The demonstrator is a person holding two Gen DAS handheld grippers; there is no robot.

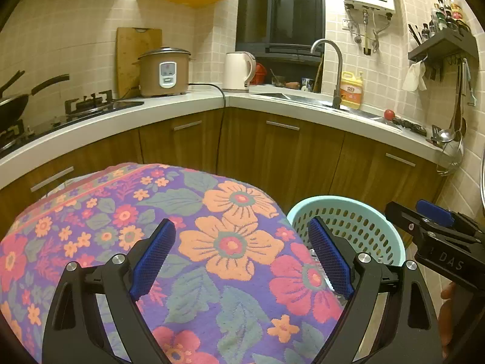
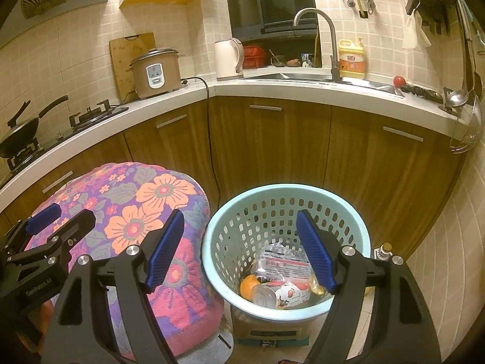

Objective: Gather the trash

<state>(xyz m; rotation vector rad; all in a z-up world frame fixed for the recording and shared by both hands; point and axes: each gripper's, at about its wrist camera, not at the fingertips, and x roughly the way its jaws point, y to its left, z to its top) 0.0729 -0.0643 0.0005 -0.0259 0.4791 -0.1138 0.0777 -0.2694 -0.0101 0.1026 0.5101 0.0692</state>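
A light blue perforated waste basket (image 2: pixel 357 236) stands on the floor by the cabinets. Inside lie a crumpled clear plastic wrapper (image 2: pixel 280 262), an orange (image 2: pixel 248 285) and other packaging. My right gripper (image 2: pixel 239 250) hovers open over the basket's near rim, nothing between its blue pads. My left gripper (image 1: pixel 242 254) is open above the flowered cloth (image 1: pixel 188 242), its jaws empty. The basket (image 1: pixel 348 221) shows to the right in the left wrist view, with the right gripper (image 1: pixel 430 221) beside it. The left gripper (image 2: pixel 51 224) appears at the left edge of the right wrist view.
The flowered cloth (image 2: pixel 151 212) covers a rounded stool-like thing left of the basket. The basket rests on a cardboard box (image 2: pixel 269 330). A small bottle (image 2: pixel 383 250) stands behind it. Wooden cabinets (image 2: pixel 272 151) and an L-shaped counter (image 2: pixel 303 91) with rice cooker (image 2: pixel 154 72), kettle (image 2: pixel 229 59) and sink close the far side.
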